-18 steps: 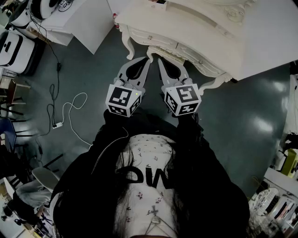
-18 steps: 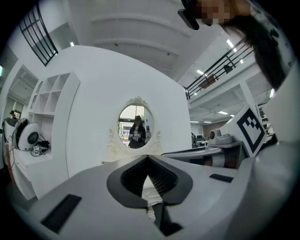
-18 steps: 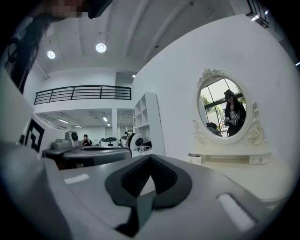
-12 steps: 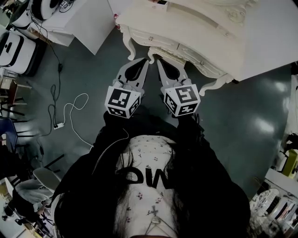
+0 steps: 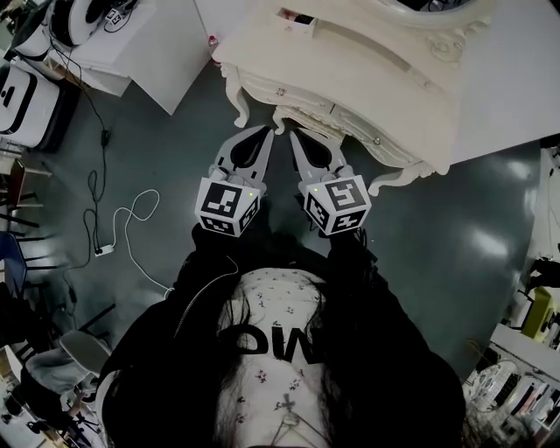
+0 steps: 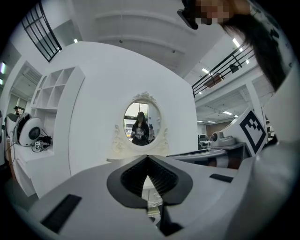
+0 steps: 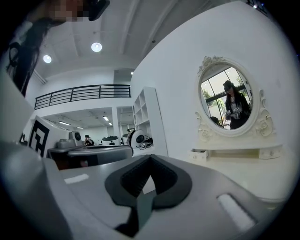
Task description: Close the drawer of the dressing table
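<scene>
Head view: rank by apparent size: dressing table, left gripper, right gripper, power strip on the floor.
1. dressing table
2. left gripper and right gripper: they look alike, so no ranking
3. power strip, smallest

I hold two claws, one left claw (image 5: 267,131) and one right claw (image 5: 293,135), and they carry two marker cubes (image 5: 227,206), one on each. I count one table (image 5: 367,70), with one oval mirror (image 7: 229,101) and one small drawer box (image 5: 293,17) on top. Three knobs (image 5: 280,92) show along its front. One white cable (image 5: 131,210) lies on the floor (image 5: 175,149). One shelf unit (image 7: 147,119) stands beside the table.
</scene>
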### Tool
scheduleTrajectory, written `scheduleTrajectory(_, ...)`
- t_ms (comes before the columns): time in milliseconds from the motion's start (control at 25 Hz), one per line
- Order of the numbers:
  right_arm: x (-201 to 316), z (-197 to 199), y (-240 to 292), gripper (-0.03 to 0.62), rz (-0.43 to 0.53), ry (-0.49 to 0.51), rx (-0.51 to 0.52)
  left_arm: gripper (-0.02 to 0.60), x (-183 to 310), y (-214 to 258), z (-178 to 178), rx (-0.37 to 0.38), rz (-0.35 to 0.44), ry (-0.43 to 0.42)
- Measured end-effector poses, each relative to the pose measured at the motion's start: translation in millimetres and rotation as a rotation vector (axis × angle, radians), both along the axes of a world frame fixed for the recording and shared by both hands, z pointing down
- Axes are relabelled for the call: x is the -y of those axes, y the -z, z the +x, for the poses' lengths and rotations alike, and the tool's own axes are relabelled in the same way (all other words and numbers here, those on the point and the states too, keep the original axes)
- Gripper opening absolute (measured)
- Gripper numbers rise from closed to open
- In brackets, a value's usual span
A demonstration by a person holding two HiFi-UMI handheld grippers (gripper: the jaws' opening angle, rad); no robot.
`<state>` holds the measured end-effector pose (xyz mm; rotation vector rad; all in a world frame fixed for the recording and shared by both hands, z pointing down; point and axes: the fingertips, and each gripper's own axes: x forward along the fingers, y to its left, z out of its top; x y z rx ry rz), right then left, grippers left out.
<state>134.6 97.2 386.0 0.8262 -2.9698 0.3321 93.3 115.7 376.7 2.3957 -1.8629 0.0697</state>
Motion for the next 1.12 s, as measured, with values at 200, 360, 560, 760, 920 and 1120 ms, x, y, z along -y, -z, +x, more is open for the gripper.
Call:
scheduleTrajectory(200, 41.6, -29.1, -0.9, 0.000, -0.014, -0.020, -0.006, 0.000, 43.4, 0.3, -30.8, -0.007, -0.003, -0.021)
scheduleTrajectory(360, 77.6, -58.4, 0.1, 0.000, -0.040, -0.057, 0.007, 0.000, 78.4, 5.3, -59.8, 0.001, -0.006, -0.061)
scheduleTrajectory(560, 113.2, -105.1, 1.6, 0.000, -0.051, -0.089, 0.000, 0.000, 109.6, 10.8, -105.0, 0.013, -0.006, -0.095)
scheduleTrajectory(760, 138.2, -154.1, -0.3, 0.000, -0.058, -0.110, -0.010, 0.000, 132.7, 11.2, -158.5, 0.011, -0.005, -0.103)
scheduleTrajectory(920, 149.4, -192.7, 0.9, 0.000, -0.053, -0.126, -0.019, 0.000, 147.3, 11.4, -200.1, 0.011, -0.004, -0.108)
scheduleTrajectory(1120, 158.3, -217.5, -1.4, 0.000, -0.049, -0.161, -0.053, 0.000, 160.9, 8.4, -228.0, -0.017, -0.006, -0.139)
